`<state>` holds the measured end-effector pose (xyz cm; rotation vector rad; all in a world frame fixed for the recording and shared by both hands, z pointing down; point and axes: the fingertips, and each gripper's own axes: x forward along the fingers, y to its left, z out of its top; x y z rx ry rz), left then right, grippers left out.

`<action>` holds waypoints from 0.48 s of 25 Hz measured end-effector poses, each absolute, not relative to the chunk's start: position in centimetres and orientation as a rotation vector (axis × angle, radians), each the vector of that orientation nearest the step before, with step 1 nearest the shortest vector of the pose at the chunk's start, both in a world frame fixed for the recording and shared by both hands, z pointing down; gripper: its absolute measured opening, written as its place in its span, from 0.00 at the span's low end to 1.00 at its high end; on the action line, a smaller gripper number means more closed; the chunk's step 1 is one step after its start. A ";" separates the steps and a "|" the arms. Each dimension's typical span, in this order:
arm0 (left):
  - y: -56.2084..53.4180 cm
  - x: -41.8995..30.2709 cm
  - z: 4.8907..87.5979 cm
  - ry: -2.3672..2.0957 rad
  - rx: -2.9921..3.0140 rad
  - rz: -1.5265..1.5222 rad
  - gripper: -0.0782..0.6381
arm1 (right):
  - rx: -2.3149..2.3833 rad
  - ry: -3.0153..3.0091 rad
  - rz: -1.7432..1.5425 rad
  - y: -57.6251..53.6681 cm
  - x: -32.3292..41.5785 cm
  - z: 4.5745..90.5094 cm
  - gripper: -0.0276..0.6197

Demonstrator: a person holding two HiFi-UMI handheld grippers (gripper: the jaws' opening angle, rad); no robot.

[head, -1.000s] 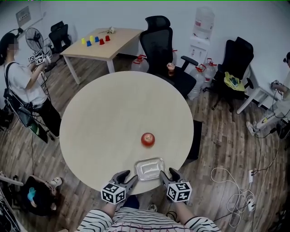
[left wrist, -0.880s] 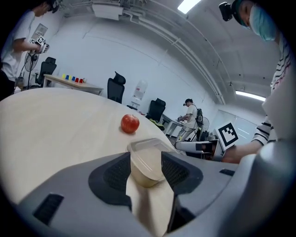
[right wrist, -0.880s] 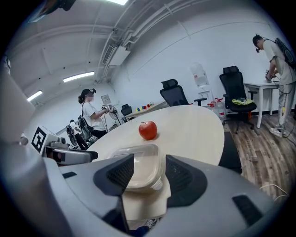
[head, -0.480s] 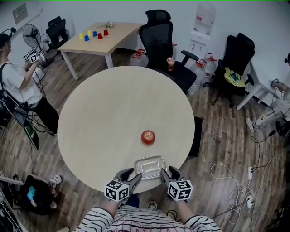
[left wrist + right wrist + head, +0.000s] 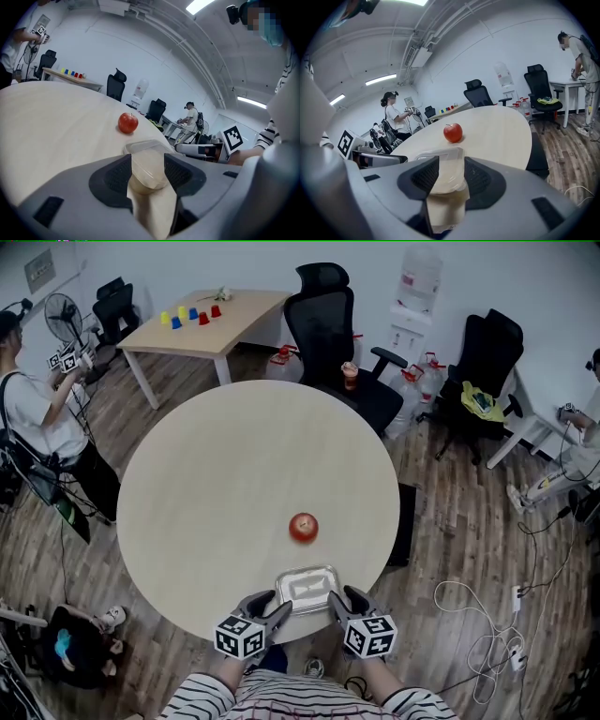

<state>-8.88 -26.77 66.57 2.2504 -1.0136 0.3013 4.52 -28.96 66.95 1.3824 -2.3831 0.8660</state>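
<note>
A clear plastic container (image 5: 307, 585) lies at the near edge of the round beige table (image 5: 216, 484). My left gripper (image 5: 270, 604) grips its near left corner and my right gripper (image 5: 339, 601) its near right corner. In the left gripper view the container (image 5: 147, 159) fills the narrow gap between the jaws of the left gripper (image 5: 147, 171). The right gripper view shows the same for the container (image 5: 445, 168) and the right gripper (image 5: 451, 176). A red apple (image 5: 303, 527) sits just beyond the container, apart from it; it also shows as the apple (image 5: 127, 123) and the apple (image 5: 453, 132).
Black office chairs (image 5: 330, 329) stand beyond the table. A rectangular table (image 5: 206, 320) with small coloured cups is at the far left. A person (image 5: 42, 409) holding grippers stands at the left. Cables (image 5: 487, 624) lie on the wooden floor at the right.
The right gripper's jaws have drawn a little closer on the container. Container, apple and left gripper stay much the same; only the head view has shifted slightly.
</note>
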 end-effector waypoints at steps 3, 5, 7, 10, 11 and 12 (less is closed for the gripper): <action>-26.8 -9.1 66.1 -1.024 2.257 0.288 0.38 | 1.384 -2.403 0.864 -29.0 4.3 66.3 0.32; -26.9 -9.1 65.6 -1.032 2.264 0.276 0.38 | 1.385 -2.417 0.868 -29.0 4.4 65.7 0.32; -26.9 -9.1 64.9 -1.043 2.274 0.261 0.38 | 1.386 -2.433 0.876 -28.8 4.4 65.0 0.32; -27.0 -9.2 63.8 -1.063 2.292 0.243 0.38 | 1.387 -2.460 0.878 -28.3 4.4 63.9 0.32; -27.0 -9.2 63.5 -1.069 2.298 0.236 0.38 | 1.387 -2.470 0.878 -28.2 4.4 63.5 0.32; -26.9 -9.2 63.2 -1.072 2.303 0.231 0.38 | 1.389 -2.481 0.878 -28.0 4.4 63.2 0.32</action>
